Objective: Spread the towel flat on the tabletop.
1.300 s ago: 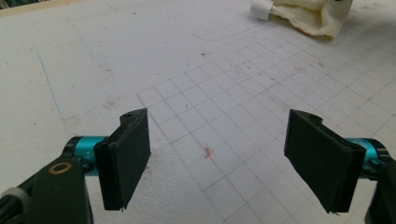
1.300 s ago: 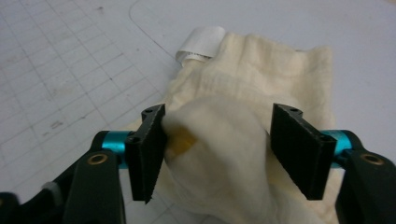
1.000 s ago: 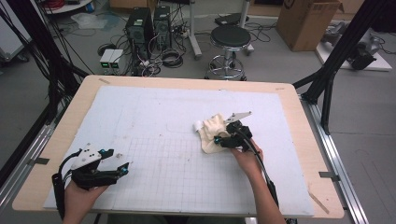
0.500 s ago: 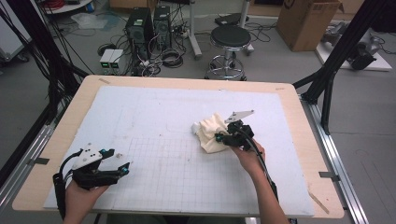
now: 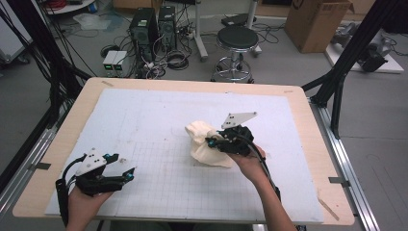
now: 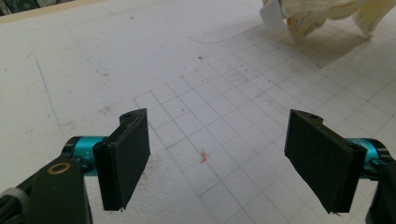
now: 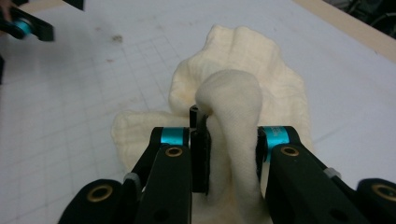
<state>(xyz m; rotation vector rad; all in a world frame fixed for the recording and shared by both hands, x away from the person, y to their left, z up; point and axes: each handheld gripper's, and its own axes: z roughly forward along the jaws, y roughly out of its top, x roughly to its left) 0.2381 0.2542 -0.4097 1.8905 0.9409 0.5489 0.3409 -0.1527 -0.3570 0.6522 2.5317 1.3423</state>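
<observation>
R gripper (image 5: 215, 143) is clamped on a bunched fold of the cream cloth (image 5: 204, 144); its jaws have just been closing, fabric between them. In the right gripper view the fold bulges up btw the pads. Cloth sits crumpled mid-table, a bit toward the right edge, partly raised, rest draping to the white mat (image 5: 144, 115). L gripper (image 5: 126, 177) is near the front-left corner, jaws wide apart, nothing in them, well apart from the cloth. Progress, judged: grab done, lift starting; spreading or folding not begun, L hand not yet engaged.
</observation>
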